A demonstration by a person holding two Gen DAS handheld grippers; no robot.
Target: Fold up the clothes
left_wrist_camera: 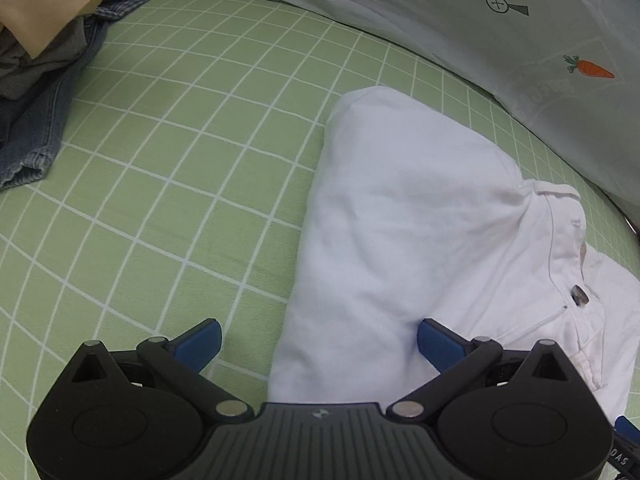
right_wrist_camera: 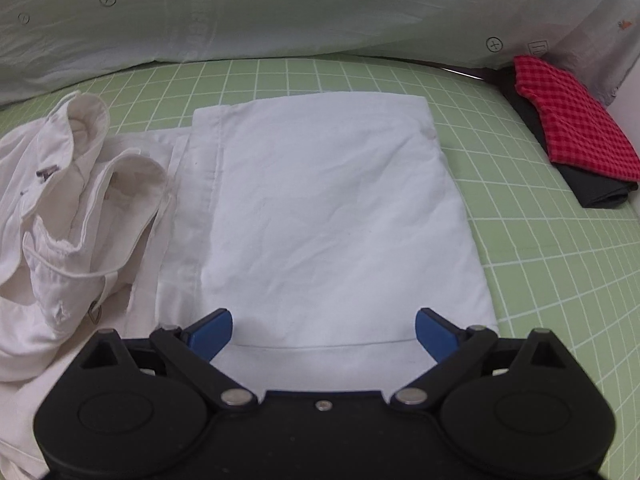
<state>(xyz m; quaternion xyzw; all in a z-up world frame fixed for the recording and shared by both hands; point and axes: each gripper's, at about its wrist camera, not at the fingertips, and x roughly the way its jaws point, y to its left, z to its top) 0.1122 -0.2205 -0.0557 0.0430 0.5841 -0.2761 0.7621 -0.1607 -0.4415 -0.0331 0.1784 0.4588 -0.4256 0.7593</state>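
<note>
On the bed: your landmark is the green grid sheet, and everything below is placed from it.

White trousers: folded into a thick oblong lying flat on the sheet, its far edge short of the pale pillow. From your left wrist view the same garment sits right of centre, its waistband and metal button toward the right edge.

Waistband end: bunched and rumpled at the left of the fold in your right wrist view — not yet laid flat.

Left claw: your left claw is spread wide and holds nothing. Its right blue fingertip presses against the near edge of the white fabric; its left fingertip is over bare sheet.

Right claw: your right claw is also spread wide and empty — both blue fingertips lie over the near end of the folded trousers. Whether they touch the cloth, you cannot tell.

Far left of the sheet: a heap of denim and grey garments with a tan piece on top, well apart from the trousers.

Far right of the sheet: a red checked cloth folded on top of a dark one, beside the pillow.
</note>
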